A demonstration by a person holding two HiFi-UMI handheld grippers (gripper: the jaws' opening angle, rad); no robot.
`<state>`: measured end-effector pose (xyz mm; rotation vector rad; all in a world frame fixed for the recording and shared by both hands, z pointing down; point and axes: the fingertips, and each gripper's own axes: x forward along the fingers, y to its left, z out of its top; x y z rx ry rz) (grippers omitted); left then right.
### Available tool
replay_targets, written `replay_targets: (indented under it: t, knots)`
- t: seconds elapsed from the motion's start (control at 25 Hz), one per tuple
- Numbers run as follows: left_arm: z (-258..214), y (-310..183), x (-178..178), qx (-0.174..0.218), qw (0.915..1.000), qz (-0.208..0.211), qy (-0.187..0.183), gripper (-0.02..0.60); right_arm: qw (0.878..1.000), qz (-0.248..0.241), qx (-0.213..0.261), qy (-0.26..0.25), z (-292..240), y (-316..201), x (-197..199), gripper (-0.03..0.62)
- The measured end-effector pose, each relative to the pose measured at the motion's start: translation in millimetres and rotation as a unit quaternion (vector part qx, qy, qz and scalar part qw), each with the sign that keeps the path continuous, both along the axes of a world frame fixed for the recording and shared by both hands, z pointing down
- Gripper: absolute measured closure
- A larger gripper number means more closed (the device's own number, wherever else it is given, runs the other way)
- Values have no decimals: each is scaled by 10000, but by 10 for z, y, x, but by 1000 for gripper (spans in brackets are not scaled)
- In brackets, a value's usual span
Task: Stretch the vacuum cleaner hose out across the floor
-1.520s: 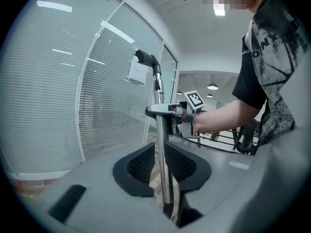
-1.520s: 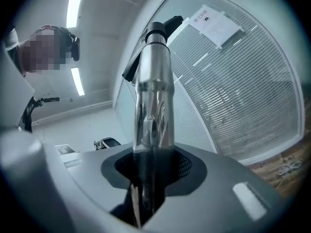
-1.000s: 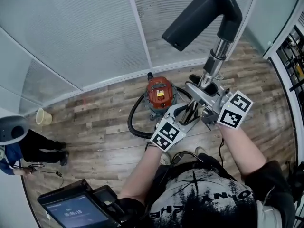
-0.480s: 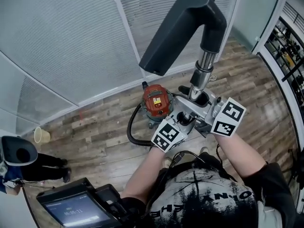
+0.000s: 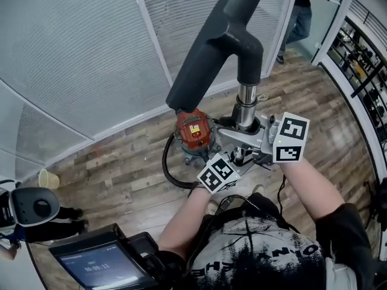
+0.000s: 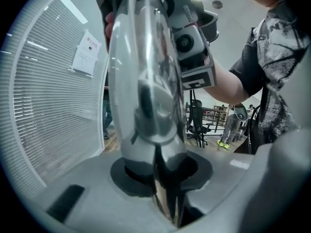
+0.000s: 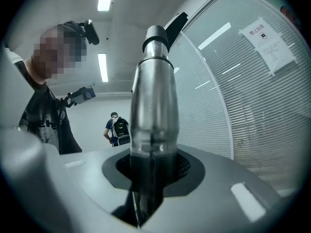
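A red vacuum cleaner (image 5: 195,130) stands on the wood floor, and its black hose (image 5: 168,165) loops to its left. The metal wand tube (image 5: 246,104) rises towards me with the black floor nozzle (image 5: 211,53) on top. My left gripper (image 5: 237,157) grips the tube low down; its jaws have just been closing, and its pads press on the tube (image 6: 146,106). My right gripper (image 5: 249,133) is shut on the tube (image 7: 153,115) just above and has tightened slightly. The left gripper view shows the right gripper's marker cube (image 6: 194,76).
A glass wall with blinds (image 5: 91,59) runs behind the vacuum. A person (image 5: 299,14) stands far back right, another (image 5: 30,213) crouches at the left. A yellow cup (image 5: 45,179) sits on the floor. Shelving (image 5: 363,71) lines the right. A screen (image 5: 100,264) hangs at my chest.
The nozzle and wand have swung leftwards across the view. My left gripper has moved in under the right one and closed on the tube. The right gripper keeps its hold.
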<state>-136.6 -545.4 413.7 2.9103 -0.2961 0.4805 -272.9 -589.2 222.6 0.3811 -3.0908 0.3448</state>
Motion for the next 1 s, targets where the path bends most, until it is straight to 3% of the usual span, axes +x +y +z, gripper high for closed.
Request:
replay_targets:
  t: [0.12, 0.28, 0.44, 0.56, 0.8, 1.0]
  knots:
    - [-16, -59, -30, -62, 9998, -149, 116, 482, 9997, 90, -59, -204, -17, -70, -18, 487]
    - [-143, -229, -168, -63, 9971, -651, 382, 489, 9944, 297, -105, -1011, -191, -213, 37, 482]
    - [-229, -473, -292, 439, 9846, -1641, 424, 506, 9859, 208, 143, -1657, -329, -213, 211, 484]
    - [-401, -698, -343, 816, 9747, -2062, 281, 509, 9795, 0, 339, -1985, -538, -289, 311, 484]
    - [-972, -1217, -668, 1280, 9618, -2416, 171, 509, 9734, -371, 688, -2151, -1108, -579, 52, 484]
    - [-1394, -1756, -787, 1666, 9606, -2220, -143, 510, 9623, -203, 1039, -2505, -1557, -1012, 81, 484]
